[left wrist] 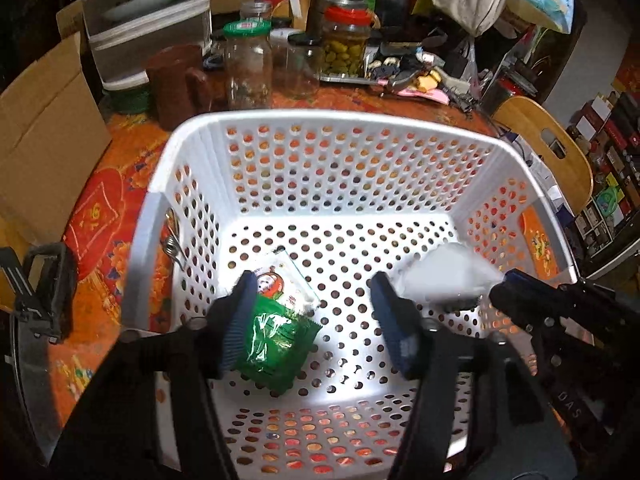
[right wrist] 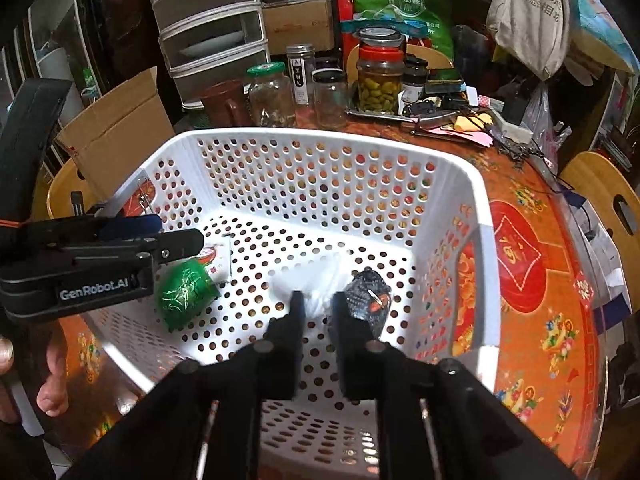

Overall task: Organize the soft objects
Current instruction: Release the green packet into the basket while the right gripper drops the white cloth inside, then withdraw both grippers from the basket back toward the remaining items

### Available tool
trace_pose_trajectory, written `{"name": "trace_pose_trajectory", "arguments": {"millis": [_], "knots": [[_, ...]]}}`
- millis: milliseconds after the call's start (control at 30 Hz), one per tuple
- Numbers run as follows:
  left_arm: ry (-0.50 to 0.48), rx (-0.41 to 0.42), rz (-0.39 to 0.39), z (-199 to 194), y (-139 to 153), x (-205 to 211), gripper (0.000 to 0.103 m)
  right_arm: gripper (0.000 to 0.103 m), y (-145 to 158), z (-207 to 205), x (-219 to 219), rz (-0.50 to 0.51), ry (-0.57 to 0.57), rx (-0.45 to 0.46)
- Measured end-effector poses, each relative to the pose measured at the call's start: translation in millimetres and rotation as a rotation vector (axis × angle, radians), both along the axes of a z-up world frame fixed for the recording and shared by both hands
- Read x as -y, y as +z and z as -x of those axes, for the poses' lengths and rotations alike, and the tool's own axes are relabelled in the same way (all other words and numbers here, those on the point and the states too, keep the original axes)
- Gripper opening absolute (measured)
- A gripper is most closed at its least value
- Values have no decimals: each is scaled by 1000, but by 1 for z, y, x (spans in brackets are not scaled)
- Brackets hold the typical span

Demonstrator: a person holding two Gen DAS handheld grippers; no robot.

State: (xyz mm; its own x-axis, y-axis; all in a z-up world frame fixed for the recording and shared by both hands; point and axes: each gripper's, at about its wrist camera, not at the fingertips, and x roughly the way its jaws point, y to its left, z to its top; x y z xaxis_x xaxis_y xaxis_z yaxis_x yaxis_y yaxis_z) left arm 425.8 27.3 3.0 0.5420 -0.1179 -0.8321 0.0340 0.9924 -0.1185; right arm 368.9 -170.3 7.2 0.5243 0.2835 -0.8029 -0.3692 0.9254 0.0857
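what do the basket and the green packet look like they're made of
Basket: looks like moulded white plastic, smooth with a slight sheen, its walls and floor punched with even round holes. Green packet: most likely thin plastic film, glossy and crinkled, catching bright glints along its creases. What it holds cannot be told.

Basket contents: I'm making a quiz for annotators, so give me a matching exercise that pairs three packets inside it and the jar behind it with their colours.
Things:
1. snack packet
2. soft bag
3. crinkly packet
4. jar lid

Colours:
A. white
B. green, on clear glass
C. dark grey with an orange mark
D. green foil with a white top

Pairs: 1-D, 2-A, 3-C, 4-B
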Motion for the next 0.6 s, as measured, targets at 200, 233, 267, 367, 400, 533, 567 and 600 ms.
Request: {"name": "trace_pose_trajectory", "arguments": {"millis": [200, 233, 267, 367, 400, 533, 567, 600], "knots": [[-28, 76, 8, 23, 27, -1, 77, 71, 17, 17, 10, -32, 0, 60], [-31, 94, 5, 29, 33, -2, 79, 73, 20, 21, 12, -40, 2, 72], [-29, 111, 4, 35, 39, -3, 81, 76, 24, 26, 15, -54, 6, 84], [-23, 158, 12, 54, 57, -8, 86, 85, 36, 41, 19, -68, 11, 122], [-23, 167, 12, 59, 61, -9, 87, 86, 41, 48, 21, -77, 14, 136], [-32, 230, -10, 89, 84, -9, 89, 97, 51, 67, 25, -95, 28, 166], [-33, 245, -10, 97, 88, -10, 91, 97, 53, 72, 26, -102, 32, 174], [-34, 257, -6, 104, 92, -10, 92, 98, 55, 79, 27, -111, 36, 184]]}}
